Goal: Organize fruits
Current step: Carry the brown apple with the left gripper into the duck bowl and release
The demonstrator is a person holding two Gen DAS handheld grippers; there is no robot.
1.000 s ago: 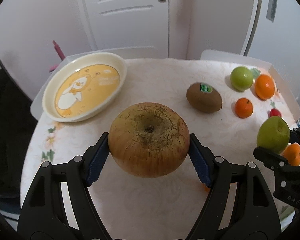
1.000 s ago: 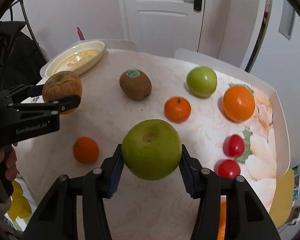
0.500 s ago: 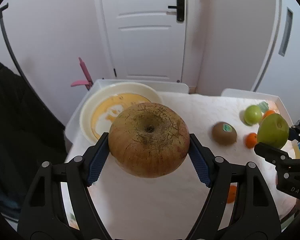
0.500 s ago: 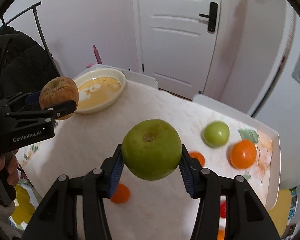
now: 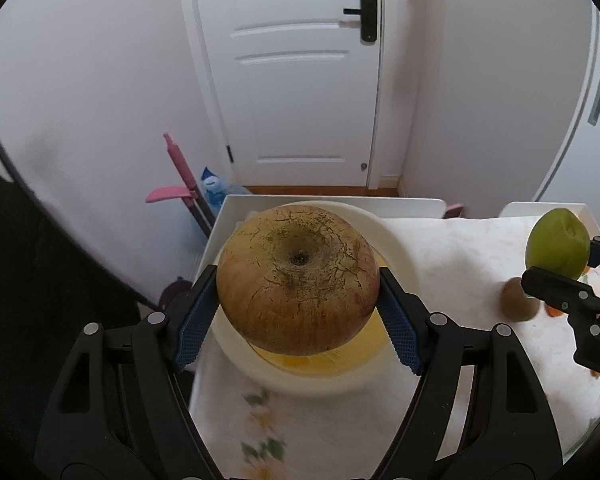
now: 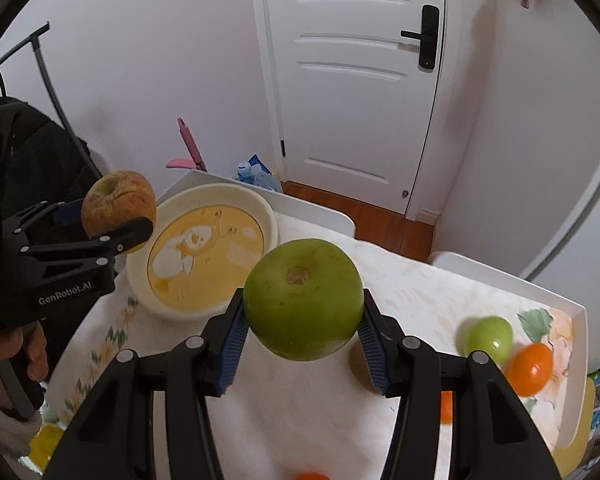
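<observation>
— Nearest, in the left wrist view: left gripper (image 5: 298,316), blue pads (image 5: 194,320) pressed against both sides of a russet apple (image 5: 298,280). Clenched on it, then?

— Clenched, yes. Held in the air, stem hollow facing the camera, right in front of the cream plate (image 5: 396,240) and above its near part. Seen from the right wrist view as well: same russet apple (image 6: 118,204) pinched at the left gripper (image 6: 116,220), hanging over the plate's left rim (image 6: 140,288).

— And on the other side?

— Right gripper (image 6: 302,332) grasping a green apple (image 6: 302,300), pads tight on either flank, lifted off the table (image 6: 420,292). Visible also at the right edge of the left wrist view, green apple (image 5: 558,244) between the black fingers of the right gripper (image 5: 568,276).

— Just past those?

— Plate with a yellow centre and a white duck picture, resting at the table's far left corner. To the right, on the floral cloth: a kiwi (image 5: 518,300), partly hidden behind the right gripper; a second, smaller green apple (image 6: 490,338) with an orange (image 6: 530,368) touching or nearly touching it, both blurred.

— Farther still?

— Pink-handled tool (image 6: 190,146) leaning at the wall, a blue-and-white bag (image 6: 256,174) on the floor, then the white door (image 6: 352,80) with its black handle (image 6: 426,42).
</observation>
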